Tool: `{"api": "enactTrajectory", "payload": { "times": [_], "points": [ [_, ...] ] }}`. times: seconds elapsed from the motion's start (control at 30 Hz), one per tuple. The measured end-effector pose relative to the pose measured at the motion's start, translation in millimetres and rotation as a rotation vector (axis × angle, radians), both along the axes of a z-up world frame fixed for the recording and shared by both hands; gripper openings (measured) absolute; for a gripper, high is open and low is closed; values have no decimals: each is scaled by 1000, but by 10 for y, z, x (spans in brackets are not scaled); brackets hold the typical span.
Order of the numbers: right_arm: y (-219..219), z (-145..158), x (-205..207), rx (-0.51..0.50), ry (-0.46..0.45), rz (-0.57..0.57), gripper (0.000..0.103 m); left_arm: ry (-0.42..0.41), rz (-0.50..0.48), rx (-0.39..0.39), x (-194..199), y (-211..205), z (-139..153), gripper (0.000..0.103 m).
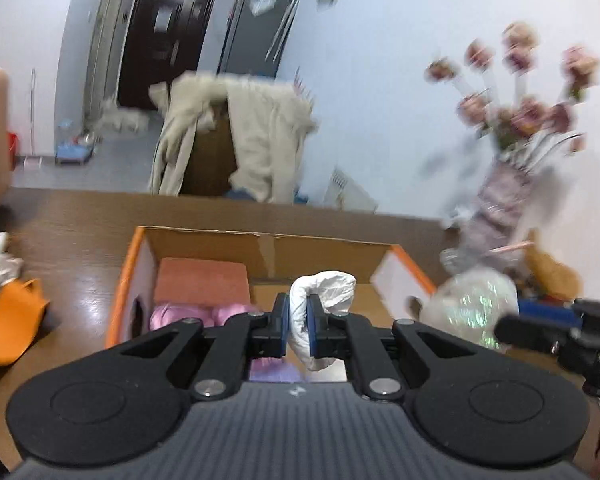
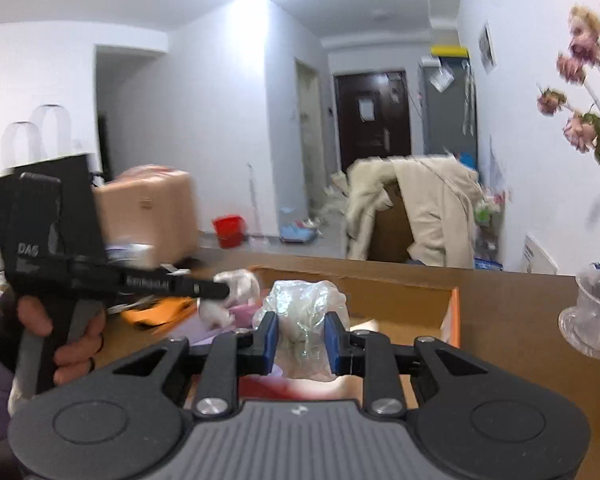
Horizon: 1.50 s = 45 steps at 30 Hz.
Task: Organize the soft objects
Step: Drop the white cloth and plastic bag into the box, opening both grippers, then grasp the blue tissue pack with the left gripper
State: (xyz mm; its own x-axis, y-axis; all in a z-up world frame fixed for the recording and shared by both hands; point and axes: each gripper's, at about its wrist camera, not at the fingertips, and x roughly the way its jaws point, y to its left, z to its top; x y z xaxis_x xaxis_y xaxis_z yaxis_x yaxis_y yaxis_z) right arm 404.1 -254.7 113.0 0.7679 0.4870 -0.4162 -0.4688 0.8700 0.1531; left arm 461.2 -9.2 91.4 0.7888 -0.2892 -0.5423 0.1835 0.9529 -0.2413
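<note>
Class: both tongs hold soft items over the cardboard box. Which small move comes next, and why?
Probably lower the left tongs and release the white bundle into the cardboard box: it hangs clamped above the bare floor beside the pink items.

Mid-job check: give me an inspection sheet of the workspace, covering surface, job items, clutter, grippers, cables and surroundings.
Surface: brown wooden table.
Job's things: open cardboard box holding a salmon folded cloth and pink soft items; white soft bundle; clear plastic bag.
Clutter: orange item, flower vase, glass dish.
Grippers: left gripper shut on the white soft bundle; right gripper shut on the clear plastic bag.
Cables: nothing seen.
Surroundings: beige coat draped over furniture, dark door.
</note>
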Motion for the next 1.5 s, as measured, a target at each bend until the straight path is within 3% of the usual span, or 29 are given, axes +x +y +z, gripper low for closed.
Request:
{"api": "enactTrajectory", "payload": {
  "times": [0.1,0.2,0.27,0.3,0.33,0.37,0.5,0.57,0.63,0.83,0.93,1.1,1.2,1.33,1.5],
  "points": [
    [101,-77,839,-10,105,-14,24,106,29,40,677,-112,-193,10],
    [218,-281,1528,-42,207,-72,25,132,45,143,1043,-250,-400,11],
    [298,-451,1851,-123,255,-121,25,153,61,185,1192,-311,-499,17],
    [330,-529,1953,-163,263,-148,25,173,55,181,1259,-325,-544,41],
    [365,-601,2026,-198,274,-161,30,186,53,171,1300,-323,-565,74],
    [392,-675,2078,-227,296,-162,36,183,64,161,1307,-319,-566,83],
    [429,-754,2064,-237,284,-141,40,106,58,135,1238,-260,-454,83],
    [355,-676,2043,-178,275,-124,51,86,71,135,1214,-220,-372,84],
    [282,-564,1991,-140,270,-123,53,69,77,132,1156,-187,-270,84],
    [30,-42,1451,-118,165,-125,58,-18,61,146,637,-81,218,88],
    [-155,215,1008,-104,107,-123,61,-96,47,164,131,-11,477,96],
    [-425,492,158,-102,7,-110,69,-219,40,193,-728,9,764,100],
    [-527,539,-407,-94,-60,-98,71,-275,78,203,-1281,-47,789,103],
    [-629,469,-1241,-81,-197,-84,83,-353,84,220,-1938,-132,669,103],
    [-671,229,-2010,-124,-249,-73,86,-346,65,221,-2600,-300,396,103]
  ]
}}
